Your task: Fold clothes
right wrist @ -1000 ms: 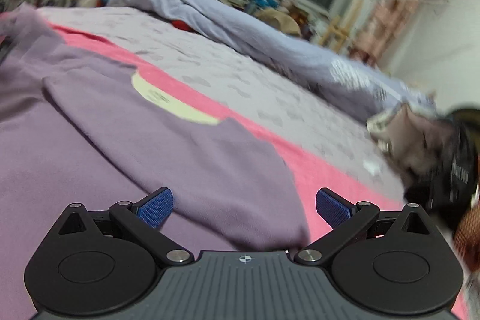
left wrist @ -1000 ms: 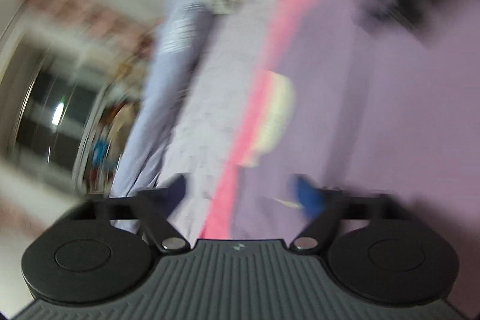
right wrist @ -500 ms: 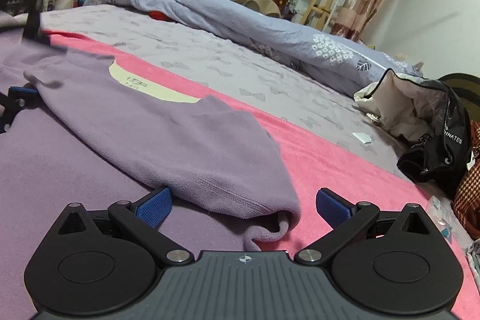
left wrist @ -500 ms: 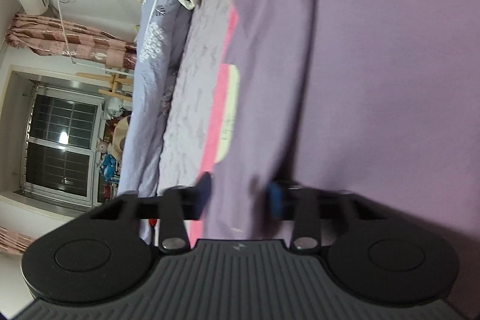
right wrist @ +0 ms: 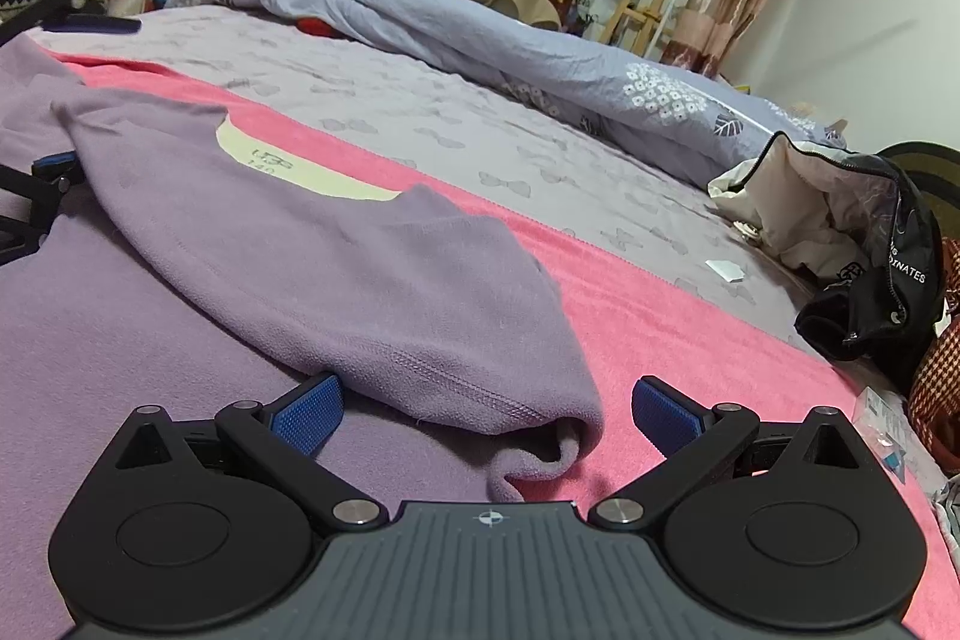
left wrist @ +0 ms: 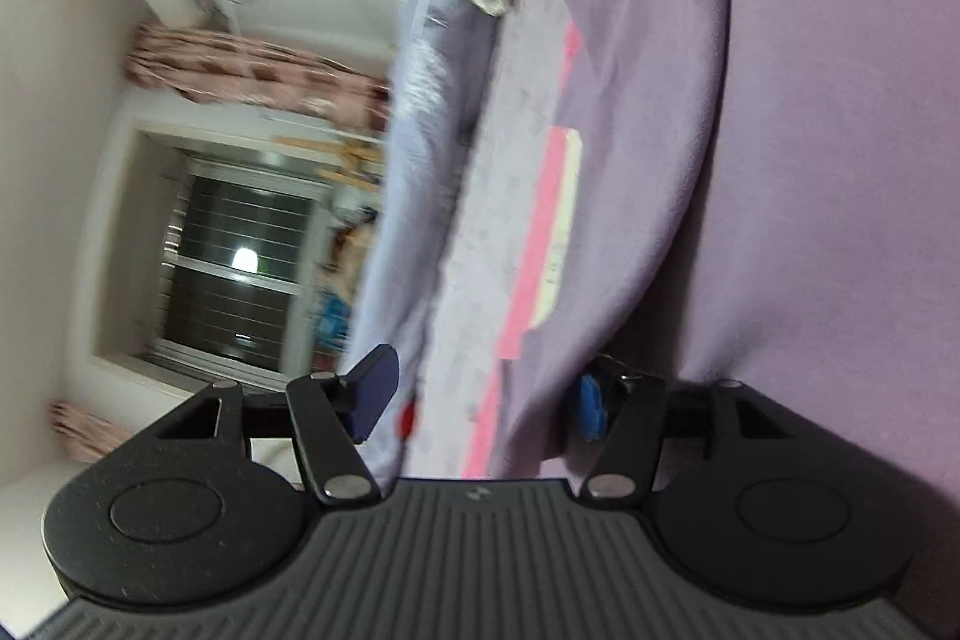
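Note:
A purple fleece top point(right wrist: 336, 268) lies on a pink blanket point(right wrist: 660, 334), one sleeve folded across its body and the cream neck lining point(right wrist: 288, 166) showing. My right gripper point(right wrist: 486, 415) is open, low over the blanket, with the folded sleeve end point(right wrist: 540, 436) between its blue fingers. My left gripper point(left wrist: 480, 400) is open and turned on its side. The top's edge point(left wrist: 540, 388) runs between its fingers, close to the right one. In the right wrist view the left gripper's lower finger point(right wrist: 54, 160) sits at the top's far shoulder.
The pink blanket lies on a grey-lilac bedsheet point(right wrist: 420, 100). A blue-grey duvet point(right wrist: 510, 28) is bunched along the far side. A black bag with a beige jacket point(right wrist: 852, 244) sits at the right, with a window and clutter behind.
The left gripper's fingers stand wider apart than half a second ago, and its view has swung and blurred. The right gripper has crept closer to the sleeve end and stays open.

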`<state>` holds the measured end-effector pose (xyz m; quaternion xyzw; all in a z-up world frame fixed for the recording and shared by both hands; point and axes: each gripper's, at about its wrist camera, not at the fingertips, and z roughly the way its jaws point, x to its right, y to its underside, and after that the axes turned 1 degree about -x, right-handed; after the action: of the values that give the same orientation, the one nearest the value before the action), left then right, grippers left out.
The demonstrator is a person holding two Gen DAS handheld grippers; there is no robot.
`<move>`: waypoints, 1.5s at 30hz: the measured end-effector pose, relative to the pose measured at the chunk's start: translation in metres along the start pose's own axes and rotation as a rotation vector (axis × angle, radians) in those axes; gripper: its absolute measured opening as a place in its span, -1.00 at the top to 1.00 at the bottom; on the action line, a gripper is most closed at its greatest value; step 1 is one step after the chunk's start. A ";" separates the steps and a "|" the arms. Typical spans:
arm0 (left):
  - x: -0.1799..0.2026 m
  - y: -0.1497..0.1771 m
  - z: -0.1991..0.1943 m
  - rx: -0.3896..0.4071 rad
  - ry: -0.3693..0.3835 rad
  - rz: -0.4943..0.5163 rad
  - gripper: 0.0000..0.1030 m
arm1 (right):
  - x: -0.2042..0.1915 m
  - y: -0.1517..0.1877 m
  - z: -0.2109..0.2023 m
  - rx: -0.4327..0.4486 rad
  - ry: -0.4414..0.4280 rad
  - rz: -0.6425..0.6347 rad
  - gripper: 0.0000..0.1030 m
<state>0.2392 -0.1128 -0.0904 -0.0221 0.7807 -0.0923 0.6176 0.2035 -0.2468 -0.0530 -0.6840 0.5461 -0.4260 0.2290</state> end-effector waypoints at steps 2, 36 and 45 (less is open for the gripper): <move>-0.001 -0.002 0.000 0.002 0.016 0.032 -0.20 | 0.000 0.000 0.000 -0.002 -0.001 0.001 -1.00; 0.010 -0.013 0.011 -0.153 0.054 -0.068 0.79 | 0.005 0.002 0.000 -0.005 -0.009 0.005 -1.00; -0.012 -0.004 0.010 -0.170 0.098 -0.208 0.96 | 0.004 0.001 -0.002 0.007 -0.002 0.001 -1.00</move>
<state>0.2511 -0.1158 -0.0799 -0.1505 0.8084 -0.0904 0.5619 0.2011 -0.2508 -0.0517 -0.6834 0.5446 -0.4272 0.2320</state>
